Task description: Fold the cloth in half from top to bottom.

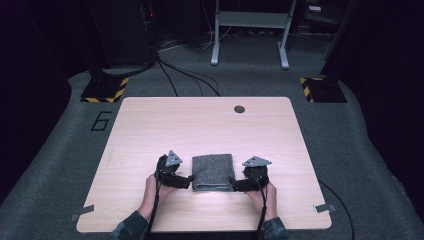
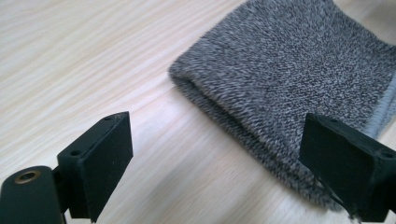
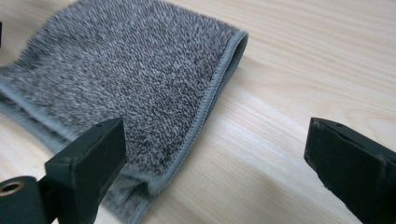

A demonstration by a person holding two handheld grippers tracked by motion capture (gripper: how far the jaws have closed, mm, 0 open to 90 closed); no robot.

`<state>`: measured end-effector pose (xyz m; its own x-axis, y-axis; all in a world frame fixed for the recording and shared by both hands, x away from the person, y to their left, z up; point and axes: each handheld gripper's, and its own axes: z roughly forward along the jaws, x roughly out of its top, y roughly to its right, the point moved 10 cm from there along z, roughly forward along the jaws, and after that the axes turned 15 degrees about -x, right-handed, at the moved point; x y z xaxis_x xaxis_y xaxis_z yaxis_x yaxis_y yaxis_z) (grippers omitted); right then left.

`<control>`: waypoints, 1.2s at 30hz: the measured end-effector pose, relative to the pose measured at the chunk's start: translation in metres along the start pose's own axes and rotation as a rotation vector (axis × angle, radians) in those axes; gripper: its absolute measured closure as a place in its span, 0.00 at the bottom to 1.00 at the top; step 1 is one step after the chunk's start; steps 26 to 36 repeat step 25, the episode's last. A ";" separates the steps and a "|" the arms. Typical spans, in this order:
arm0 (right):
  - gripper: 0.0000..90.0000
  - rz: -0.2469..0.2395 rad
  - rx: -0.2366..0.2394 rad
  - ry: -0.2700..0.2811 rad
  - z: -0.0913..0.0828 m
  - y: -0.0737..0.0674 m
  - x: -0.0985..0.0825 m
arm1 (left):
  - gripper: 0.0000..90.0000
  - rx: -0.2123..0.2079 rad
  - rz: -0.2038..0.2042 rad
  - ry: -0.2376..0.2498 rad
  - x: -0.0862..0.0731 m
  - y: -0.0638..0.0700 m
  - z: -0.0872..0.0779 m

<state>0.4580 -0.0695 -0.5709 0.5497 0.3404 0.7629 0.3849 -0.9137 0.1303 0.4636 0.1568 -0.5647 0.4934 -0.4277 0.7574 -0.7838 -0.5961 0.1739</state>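
A lab: hazard-striped stands (image 1: 106,89) (floor numbered) around a table (image 1: 200,125).

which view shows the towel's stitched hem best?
Right gripper view: the grey towel's stitched hem runs sharp and close along its edge. The left gripper view shows the rounded folded edge and a sliver of hem at right. The high view shows the whole folded towel, too small for stitching.

- The left gripper (image 1: 191,178) is black, with a grey three-cornered plate on top and a black cable trailing back.
- The right gripper (image 1: 231,180) is built alike.
- Each jaw is a flat black block with small holes; a brass-coloured ring sits near the base.
- The sleeves are dark.
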 end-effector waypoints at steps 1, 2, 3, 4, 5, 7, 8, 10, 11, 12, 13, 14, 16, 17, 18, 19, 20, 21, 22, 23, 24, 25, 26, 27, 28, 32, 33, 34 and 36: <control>0.06 0.003 -0.003 0.011 -0.003 0.003 0.001 | 0.08 0.011 -0.007 0.007 -0.001 -0.003 -0.004; 0.06 0.016 -0.001 0.012 -0.008 0.005 0.000 | 0.06 0.021 -0.012 0.013 -0.004 -0.006 -0.009; 0.06 0.019 -0.007 0.020 -0.011 0.010 -0.001 | 0.05 0.034 -0.021 0.013 -0.007 -0.009 -0.015; 0.06 0.037 -0.015 0.018 -0.015 0.013 -0.002 | 0.04 0.053 -0.025 0.020 -0.010 -0.014 -0.020; 0.06 0.030 -0.030 0.022 -0.017 0.019 -0.004 | 0.03 0.061 -0.033 0.024 -0.014 -0.017 -0.026; 0.06 0.040 -0.071 0.017 -0.021 0.032 -0.011 | 0.02 0.088 -0.044 0.026 -0.022 -0.025 -0.037; 0.06 0.050 -0.087 0.014 -0.023 0.039 -0.015 | 0.02 0.102 -0.058 0.034 -0.028 -0.030 -0.044; 0.06 0.078 -0.117 0.000 -0.024 0.057 -0.026 | 0.01 0.131 -0.085 0.039 -0.039 -0.038 -0.054; 0.06 0.092 -0.136 -0.011 -0.025 0.066 -0.031 | 0.00 0.151 -0.108 0.046 -0.045 -0.044 -0.059; 0.06 0.103 -0.156 -0.024 -0.026 0.075 -0.038 | 0.00 0.159 -0.117 0.040 -0.050 -0.047 -0.063; 0.06 0.116 -0.166 -0.034 -0.027 0.081 -0.042 | 0.00 0.177 -0.127 0.038 -0.056 -0.052 -0.067; 0.07 0.125 -0.174 -0.041 -0.027 0.087 -0.047 | 0.00 0.186 -0.141 0.032 -0.062 -0.056 -0.071; 0.07 0.130 -0.197 -0.054 -0.027 0.099 -0.056 | 0.00 0.215 -0.157 0.022 -0.073 -0.066 -0.077; 0.07 0.133 -0.218 -0.073 -0.028 0.104 -0.062 | 0.00 0.220 -0.167 0.008 -0.078 -0.069 -0.079; 0.07 0.137 -0.235 -0.082 -0.027 0.109 -0.066 | 0.00 0.231 -0.175 0.011 -0.082 -0.073 -0.081; 0.07 0.145 -0.242 -0.091 -0.027 0.113 -0.070 | 0.00 0.232 -0.181 0.000 -0.086 -0.076 -0.083; 0.06 0.149 -0.253 -0.101 -0.027 0.117 -0.074 | 0.00 0.241 -0.191 0.007 -0.089 -0.079 -0.084; 0.05 0.165 -0.256 -0.099 -0.026 0.120 -0.077 | 0.00 0.246 -0.196 0.007 -0.091 -0.081 -0.085; 0.05 0.168 -0.256 -0.097 -0.027 0.121 -0.077 | 0.00 0.240 -0.201 0.006 -0.094 -0.082 -0.085; 0.04 0.181 -0.266 -0.088 -0.026 0.121 -0.077 | 0.00 0.239 -0.206 -0.001 -0.096 -0.083 -0.086; 0.03 0.166 -0.266 -0.097 -0.026 0.121 -0.078 | 0.00 0.239 -0.205 -0.001 -0.098 -0.084 -0.085; 0.01 0.170 -0.266 -0.102 -0.025 0.120 -0.077 | 0.00 0.240 -0.214 0.000 -0.099 -0.084 -0.085; 0.01 0.170 -0.266 -0.102 -0.025 0.120 -0.077 | 0.00 0.240 -0.214 0.000 -0.099 -0.084 -0.085; 0.01 0.170 -0.266 -0.102 -0.025 0.120 -0.077 | 0.00 0.240 -0.214 0.000 -0.099 -0.084 -0.085; 0.01 0.170 -0.266 -0.102 -0.025 0.120 -0.077 | 0.00 0.240 -0.214 0.000 -0.099 -0.084 -0.085; 0.01 0.170 -0.266 -0.102 -0.025 0.120 -0.077 | 0.00 0.240 -0.214 0.000 -0.099 -0.084 -0.085; 0.01 0.170 -0.266 -0.102 -0.025 0.120 -0.077 | 0.00 0.240 -0.214 0.000 -0.099 -0.084 -0.085; 0.01 0.170 -0.266 -0.102 -0.025 0.120 -0.077 | 0.00 0.240 -0.214 0.000 -0.099 -0.084 -0.085; 0.01 0.170 -0.266 -0.102 -0.025 0.120 -0.077 | 0.00 0.240 -0.214 0.000 -0.099 -0.084 -0.085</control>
